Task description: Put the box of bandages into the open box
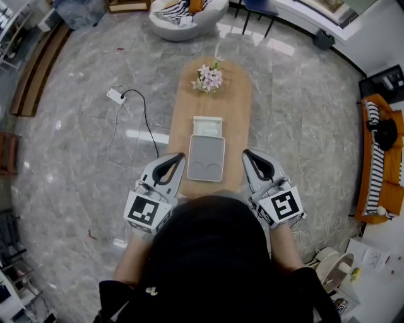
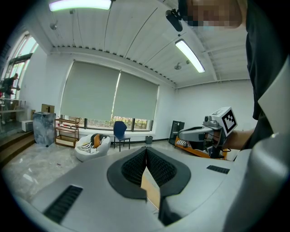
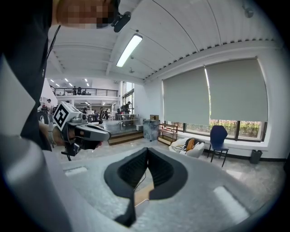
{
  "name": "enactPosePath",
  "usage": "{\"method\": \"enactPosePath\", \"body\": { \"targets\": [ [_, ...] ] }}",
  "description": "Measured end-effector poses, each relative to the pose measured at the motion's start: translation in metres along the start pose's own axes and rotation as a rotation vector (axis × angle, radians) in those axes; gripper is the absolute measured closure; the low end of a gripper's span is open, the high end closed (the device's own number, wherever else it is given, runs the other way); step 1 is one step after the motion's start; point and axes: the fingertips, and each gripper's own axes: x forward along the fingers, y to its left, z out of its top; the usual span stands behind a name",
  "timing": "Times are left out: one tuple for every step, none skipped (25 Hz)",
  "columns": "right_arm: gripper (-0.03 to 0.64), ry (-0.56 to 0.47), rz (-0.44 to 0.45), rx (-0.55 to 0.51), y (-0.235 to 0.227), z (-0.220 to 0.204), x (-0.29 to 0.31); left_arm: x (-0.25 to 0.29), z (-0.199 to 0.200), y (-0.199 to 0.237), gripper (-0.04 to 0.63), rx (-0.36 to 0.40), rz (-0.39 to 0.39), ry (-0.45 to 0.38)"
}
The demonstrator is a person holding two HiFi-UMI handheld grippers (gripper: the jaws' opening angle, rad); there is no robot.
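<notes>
On the wooden table (image 1: 235, 94) lies a flat grey box (image 1: 206, 158) with two round marks near its front edge. A smaller whitish box (image 1: 207, 128) with a pale inside touches its far end; I cannot tell which one holds the bandages. My left gripper (image 1: 180, 156) hovers at the table's left front edge, shut and empty, just left of the grey box. Just right of that box hangs my right gripper (image 1: 246, 153), also shut and empty. The left gripper view shows closed jaws (image 2: 146, 149) with table wood below them, and the right gripper view shows the same (image 3: 147, 150).
A small bunch of pink flowers (image 1: 208, 77) stands at the table's far end. A black cable with a white plug block (image 1: 116, 95) lies on the marble floor to the left. A white beanbag (image 1: 188, 16) sits beyond the table, an orange sofa (image 1: 379, 167) at the right.
</notes>
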Motion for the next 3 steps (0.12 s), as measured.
{"method": "enactPosePath", "body": {
  "targets": [
    [0.618, 0.001, -0.002, 0.002, -0.0003, -0.0010, -0.0005, 0.0003, -0.0001, -0.0001, 0.584, 0.000, -0.001, -0.001],
    [0.618, 0.001, -0.004, 0.003, -0.0006, -0.0019, -0.0011, 0.0007, -0.0002, -0.0003, 0.583, 0.000, -0.001, -0.001],
    [0.618, 0.002, -0.006, 0.005, -0.0009, -0.0028, -0.0017, 0.0010, -0.0002, -0.0006, 0.583, 0.000, -0.002, -0.001]
  ]
}}
